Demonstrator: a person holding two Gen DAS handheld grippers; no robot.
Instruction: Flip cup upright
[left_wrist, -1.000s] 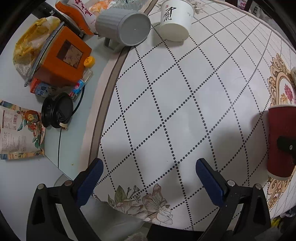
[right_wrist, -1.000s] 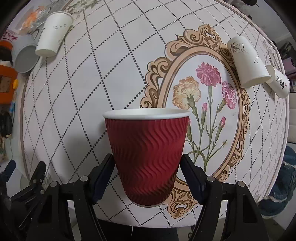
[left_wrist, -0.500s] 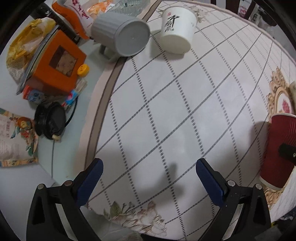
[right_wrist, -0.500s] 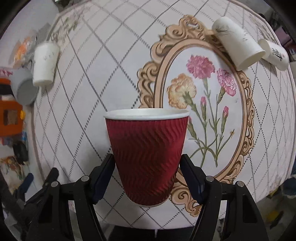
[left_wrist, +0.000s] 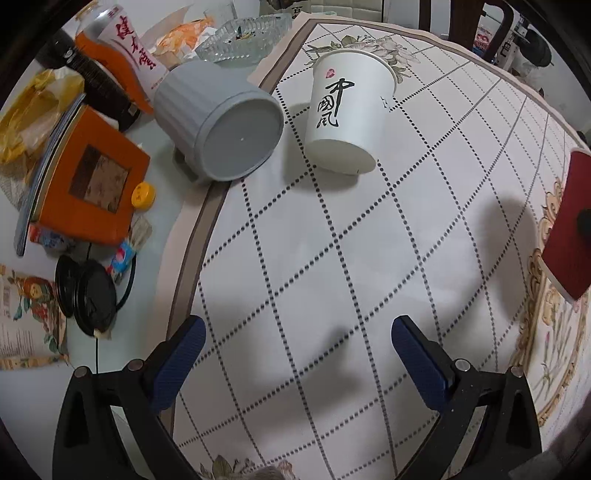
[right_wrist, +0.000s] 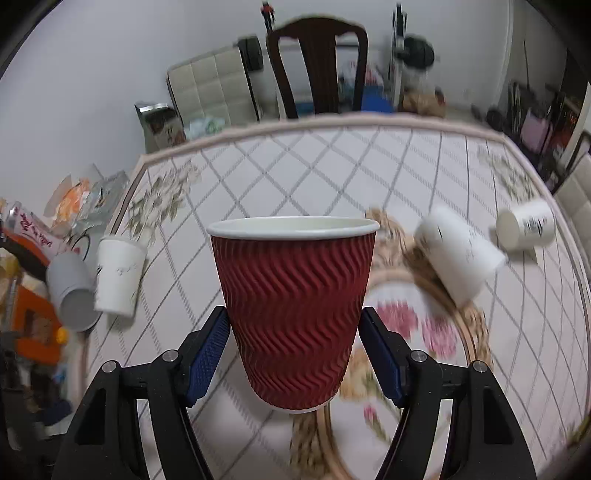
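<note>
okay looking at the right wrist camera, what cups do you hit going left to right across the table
Grey cup lying on its side → white cup beside it → red cup held in the right gripper → white cup on its side → smaller white cup on its side.

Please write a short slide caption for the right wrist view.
Right claw grips a red ripple cup, rim up, above the patterned tablecloth.
</note>
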